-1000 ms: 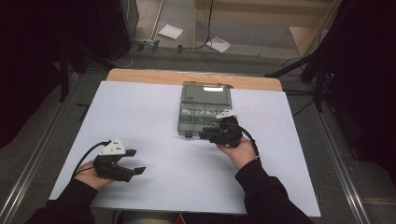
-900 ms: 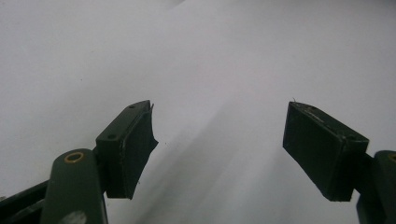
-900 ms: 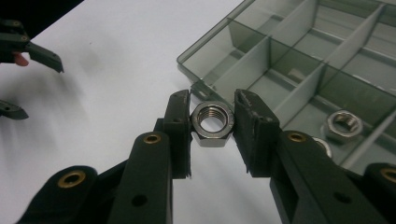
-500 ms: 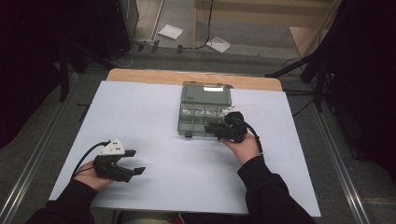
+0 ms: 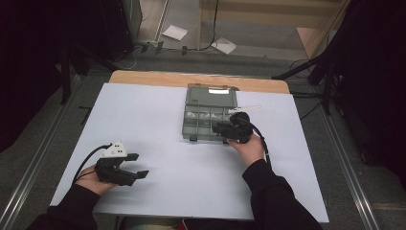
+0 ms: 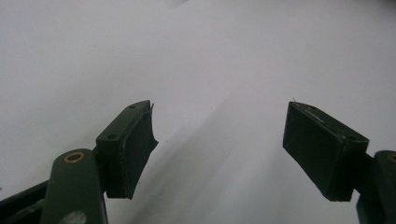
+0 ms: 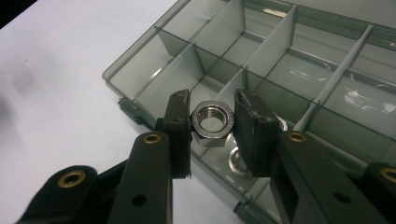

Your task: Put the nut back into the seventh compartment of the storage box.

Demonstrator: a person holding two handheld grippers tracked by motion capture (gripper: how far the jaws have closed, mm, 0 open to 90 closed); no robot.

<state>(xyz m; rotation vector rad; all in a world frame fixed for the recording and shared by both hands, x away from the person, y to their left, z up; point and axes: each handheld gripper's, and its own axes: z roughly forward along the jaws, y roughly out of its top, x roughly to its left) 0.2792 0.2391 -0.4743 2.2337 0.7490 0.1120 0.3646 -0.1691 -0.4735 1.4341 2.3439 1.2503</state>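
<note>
No words or numbers can be read anywhere. The grey box [image 5: 210,114] has a white label [image 5: 218,91] on its lid, but it is too small and blurry to read.

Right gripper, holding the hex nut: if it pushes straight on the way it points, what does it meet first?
Probably the grey compartment box: the right gripper, shut on the hex nut, points down into a near-edge compartment holding another nut. Depth is unclear.

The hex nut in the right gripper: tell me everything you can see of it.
The hex nut looks like bright, polished steel, six-sided, with a threaded bore facing the camera. The right gripper clamps it, a jaw on either side. It hangs above the near edge of the grey compartment box, over a cell holding another nut.
</note>
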